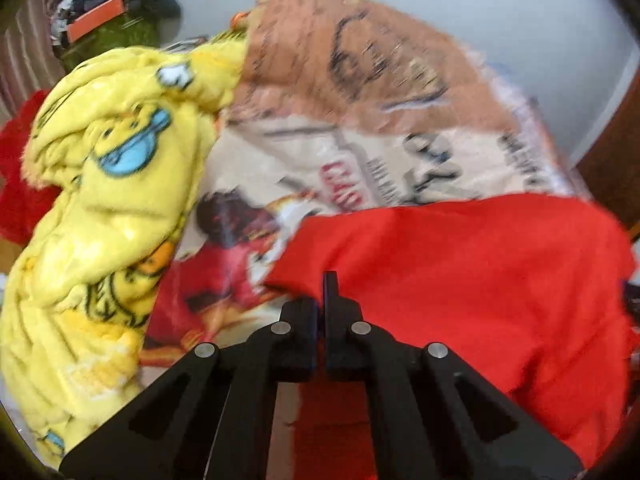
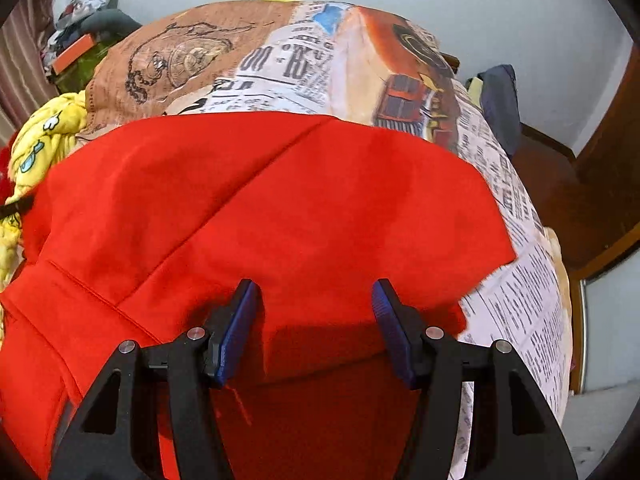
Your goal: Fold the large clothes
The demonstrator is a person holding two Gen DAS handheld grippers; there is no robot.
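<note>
A large red garment (image 2: 280, 200) lies spread on the bed over a printed bedsheet (image 2: 280, 60). In the left wrist view the same red garment (image 1: 480, 280) fills the lower right. My left gripper (image 1: 329, 286) is at the garment's left edge, its jaws pressed together and pinching the red cloth there. My right gripper (image 2: 316, 300) hovers just over the near part of the garment. Its blue pads (image 2: 240, 328) stand well apart, with flat red cloth under the gap and nothing gripped.
A crumpled yellow cartoon-print blanket (image 1: 104, 208) is heaped left of the garment. More clothes and an orange box (image 1: 96, 20) are piled at the far left by the wall. A dark wooden bed frame (image 2: 560, 200) and hanging dark clothes (image 2: 498, 100) stand at the right.
</note>
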